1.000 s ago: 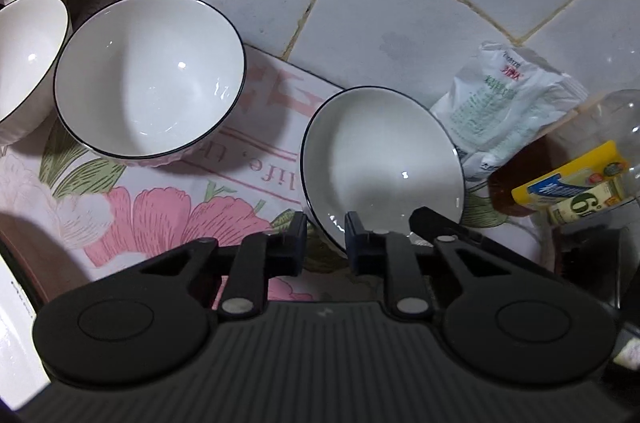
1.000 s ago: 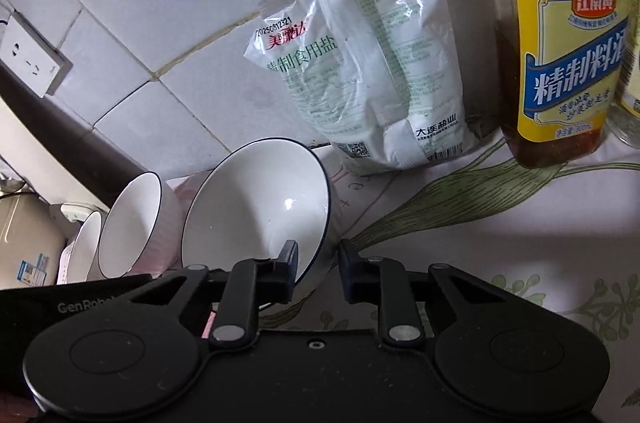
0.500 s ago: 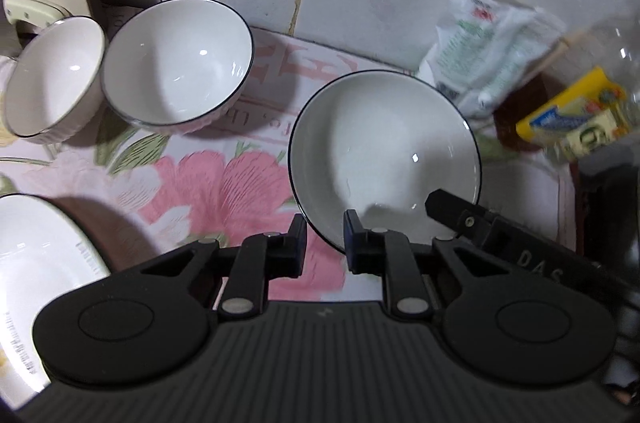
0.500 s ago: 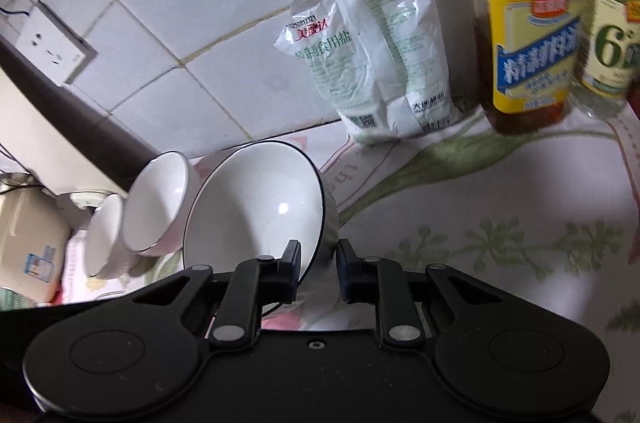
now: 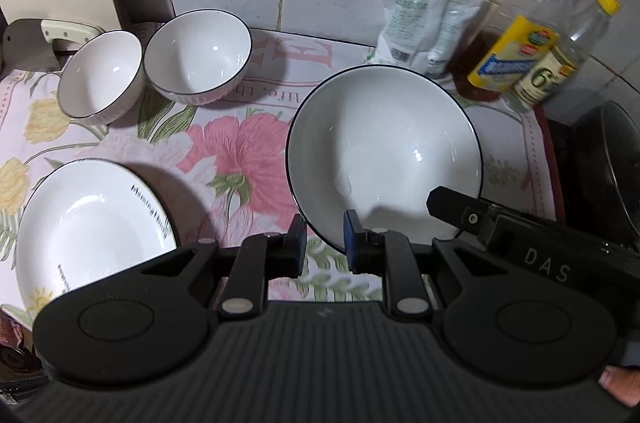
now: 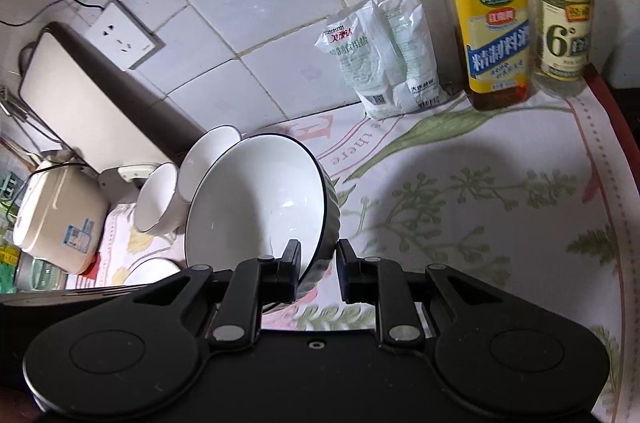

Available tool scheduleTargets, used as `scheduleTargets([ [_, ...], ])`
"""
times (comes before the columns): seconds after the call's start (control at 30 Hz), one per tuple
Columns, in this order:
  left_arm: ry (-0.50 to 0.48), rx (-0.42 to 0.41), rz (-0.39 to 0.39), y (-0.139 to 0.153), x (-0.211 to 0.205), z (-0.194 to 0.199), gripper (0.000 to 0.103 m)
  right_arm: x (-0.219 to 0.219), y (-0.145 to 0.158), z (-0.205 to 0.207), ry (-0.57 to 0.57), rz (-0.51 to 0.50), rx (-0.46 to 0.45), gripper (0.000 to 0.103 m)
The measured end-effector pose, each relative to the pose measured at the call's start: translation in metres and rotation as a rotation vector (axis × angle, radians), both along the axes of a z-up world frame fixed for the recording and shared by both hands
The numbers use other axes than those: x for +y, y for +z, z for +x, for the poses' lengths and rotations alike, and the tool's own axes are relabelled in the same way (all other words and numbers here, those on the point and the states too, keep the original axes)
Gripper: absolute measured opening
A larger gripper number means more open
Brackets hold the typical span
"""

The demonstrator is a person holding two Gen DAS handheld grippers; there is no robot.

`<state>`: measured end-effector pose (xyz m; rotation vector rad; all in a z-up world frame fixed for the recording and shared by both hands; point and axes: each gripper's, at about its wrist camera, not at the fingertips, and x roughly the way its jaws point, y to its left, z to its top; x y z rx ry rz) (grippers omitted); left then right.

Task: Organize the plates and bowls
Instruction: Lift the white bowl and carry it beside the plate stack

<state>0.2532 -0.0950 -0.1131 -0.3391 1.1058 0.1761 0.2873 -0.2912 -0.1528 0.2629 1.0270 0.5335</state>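
Note:
A large white bowl with a dark rim point(image 5: 384, 151) is held up and tilted above the flowered cloth. My left gripper point(image 5: 325, 243) is shut on its near rim. My right gripper point(image 6: 318, 265) is shut on the same bowl point(image 6: 256, 203), at its right rim; its finger point(image 5: 452, 205) shows in the left wrist view. Two smaller white bowls point(image 5: 198, 57) point(image 5: 100, 75) stand side by side at the back left. A white plate point(image 5: 92, 227) with printed text lies at the front left.
A salt bag point(image 6: 384, 59), a yellow-labelled bottle point(image 6: 494, 35) and a clear bottle point(image 6: 562, 23) stand against the tiled wall. A dark pan point(image 5: 608, 167) sits at the right edge. A cream rice cooker point(image 6: 56, 215) and a wall socket point(image 6: 120, 37) are at the left.
Both grippers have drawn back and up from the wall with the large bowl between them. The plate and the bottles have come into view.

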Motion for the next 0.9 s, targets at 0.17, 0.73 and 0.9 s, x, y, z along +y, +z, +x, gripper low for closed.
scheduleTargets([
  [0.17,-0.012,-0.002,0.023,0.006,-0.012,-0.024,0.017,-0.009,0.006,-0.027,0.011,-0.001,-0.018,0.023],
  [0.73,-0.027,0.036,0.015,-0.021,-0.017,-0.072,0.017,-0.011,-0.022,-0.076,0.023,-0.029,0.06,0.023],
  [0.9,-0.011,0.059,-0.025,-0.036,-0.008,-0.074,0.017,-0.005,-0.032,-0.077,0.038,-0.044,0.074,0.023],
])
